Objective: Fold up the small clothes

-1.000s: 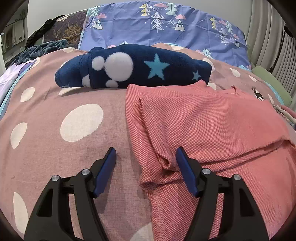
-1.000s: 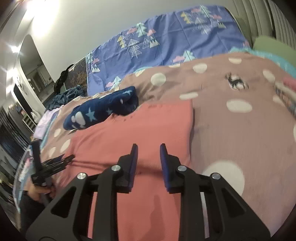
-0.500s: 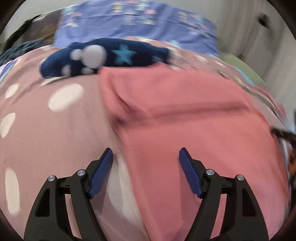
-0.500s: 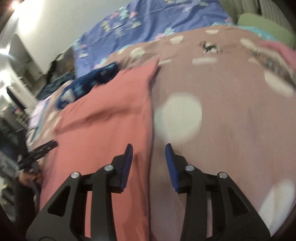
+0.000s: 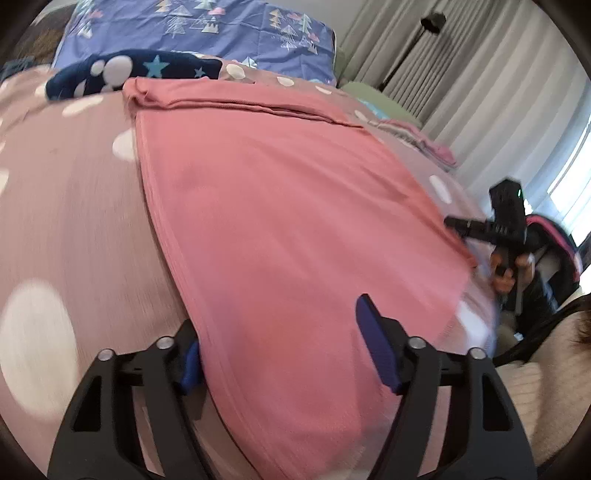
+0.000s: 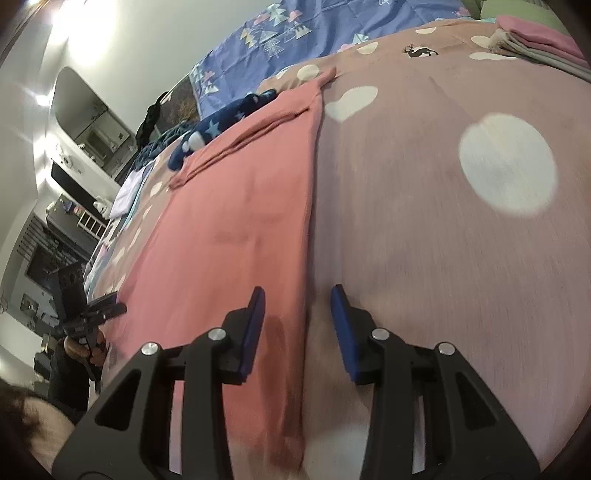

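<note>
A coral pink garment [image 5: 277, 184] lies flat on the dotted mauve bedcover [image 5: 74, 192], its far end folded over. My left gripper [image 5: 277, 325] straddles the garment's near left edge. Its jaws are closing with the cloth between them; the left finger [image 5: 190, 363] is partly hidden by the edge, and I see no pinch. In the right wrist view my right gripper [image 6: 297, 291] stands open astride the garment's [image 6: 240, 221] near right edge, one finger over cloth, one over bedcover [image 6: 443, 240]. Each gripper shows small in the other's view: right gripper [image 5: 495, 225], left gripper [image 6: 92, 306].
A navy fleece with stars and white dots [image 5: 147, 68] lies just beyond the garment's far end. Behind it is a blue tree-print pillow [image 5: 207, 33]. Folded pink and grey clothes [image 6: 535, 40] sit at the far right. Curtains [image 5: 461, 74] and a person's cream sleeve [image 5: 535, 369] are on the right.
Both grippers have drawn back from the garment's far part to its near end, left to the left edge, right to the right edge. The right jaws stand wider than before.
</note>
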Tool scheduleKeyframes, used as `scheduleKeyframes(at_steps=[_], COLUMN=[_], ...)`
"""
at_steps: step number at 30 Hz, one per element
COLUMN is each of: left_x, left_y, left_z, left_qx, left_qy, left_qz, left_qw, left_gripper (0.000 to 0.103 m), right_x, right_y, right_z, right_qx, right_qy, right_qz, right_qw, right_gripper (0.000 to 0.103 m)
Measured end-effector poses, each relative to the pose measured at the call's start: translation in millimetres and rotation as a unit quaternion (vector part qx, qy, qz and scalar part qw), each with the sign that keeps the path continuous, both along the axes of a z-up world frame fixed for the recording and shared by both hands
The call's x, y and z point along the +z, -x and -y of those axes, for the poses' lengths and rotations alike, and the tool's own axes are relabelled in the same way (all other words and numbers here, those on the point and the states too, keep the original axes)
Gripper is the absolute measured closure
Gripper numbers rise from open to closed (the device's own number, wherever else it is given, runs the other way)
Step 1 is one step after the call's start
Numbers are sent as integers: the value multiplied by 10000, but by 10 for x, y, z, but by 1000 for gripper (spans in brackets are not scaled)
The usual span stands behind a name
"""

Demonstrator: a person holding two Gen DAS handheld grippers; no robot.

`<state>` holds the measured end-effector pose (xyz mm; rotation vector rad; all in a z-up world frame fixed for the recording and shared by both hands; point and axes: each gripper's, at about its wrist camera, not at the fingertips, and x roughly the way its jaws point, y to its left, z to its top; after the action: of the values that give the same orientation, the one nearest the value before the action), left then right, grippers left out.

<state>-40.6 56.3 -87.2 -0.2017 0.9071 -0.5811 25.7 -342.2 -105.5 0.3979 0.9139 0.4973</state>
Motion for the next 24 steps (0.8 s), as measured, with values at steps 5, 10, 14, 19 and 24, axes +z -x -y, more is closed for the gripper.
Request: scheduleKeyframes(at_steps=[5,10,14,19,24], left_x=[-1,-7,-21,-28,-89], left_y=[123,1,-112,-43,106], left_z=[4,42,60,-39,-152], left_qx=[146,172,226,400,277], left_qy=[-24,-78,20,-2,429], left_qz=[-30,-86,-78,-190,-338], left_qw=[9999,9998,9997,9990,9981], left_gripper=[48,50,51,72,72], right_x=[37,59,-35,-128,-123], right_y=[290,252,5,-110,101], right_z=[53,-43,-181,-55,101], right_qx=[128,336,539,418,616], right_qy=[-123,-97,-40,-373,-487], right_qz=[3,64,-37,-509,-515], right_qw=[9998,9994,9985,9971,9956], right_gripper=[65,66,75,88,88])
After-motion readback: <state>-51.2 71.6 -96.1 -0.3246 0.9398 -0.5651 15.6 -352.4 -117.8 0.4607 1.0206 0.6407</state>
